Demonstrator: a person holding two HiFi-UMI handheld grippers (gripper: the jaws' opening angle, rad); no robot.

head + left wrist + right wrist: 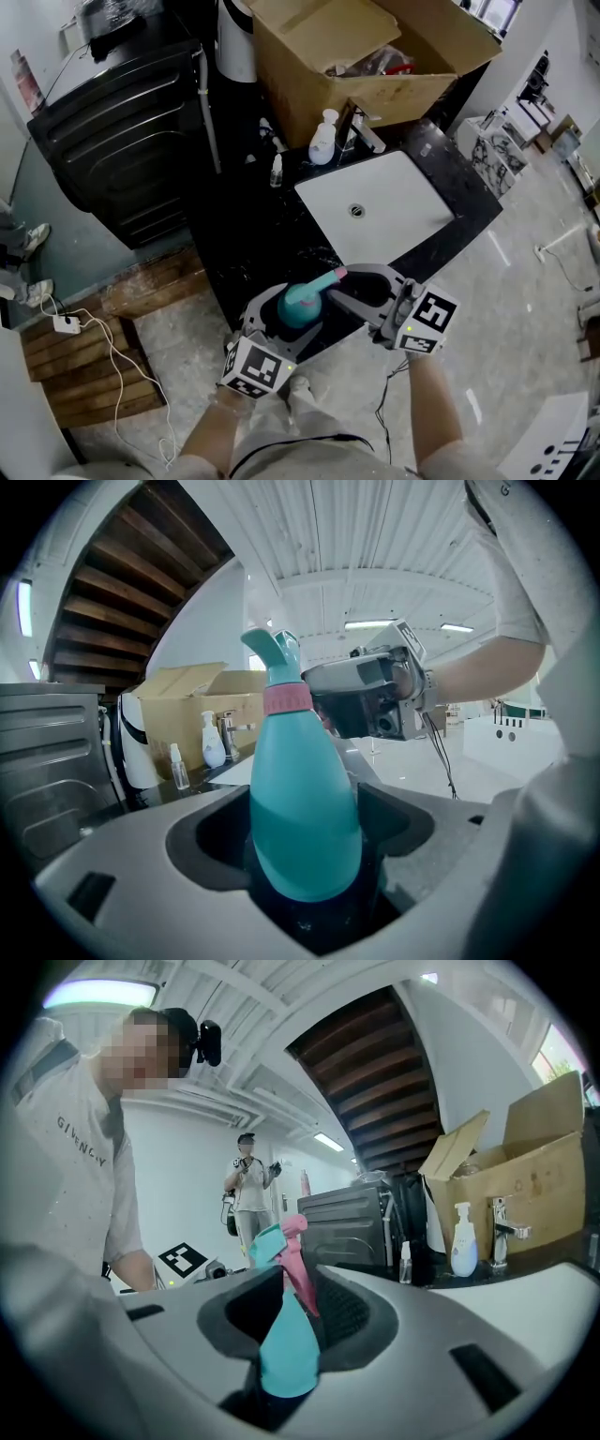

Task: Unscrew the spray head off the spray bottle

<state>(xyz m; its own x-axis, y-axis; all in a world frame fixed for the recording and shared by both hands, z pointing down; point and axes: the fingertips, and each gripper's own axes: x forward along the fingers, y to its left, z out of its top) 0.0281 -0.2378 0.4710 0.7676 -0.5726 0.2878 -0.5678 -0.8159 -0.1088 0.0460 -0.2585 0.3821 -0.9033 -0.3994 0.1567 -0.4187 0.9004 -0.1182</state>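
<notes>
Left gripper point(281, 323) clamped on body of teal spray bottle point(305, 808), upright, held over near edge of black counter point(248, 248), near side of white sink point(412, 202). Right gripper point(343, 291) comes in from the right, jaws slightly apart round spray head point(286, 1340): pink trigger point(298, 1260) against one pad, gap on the other side
</notes>
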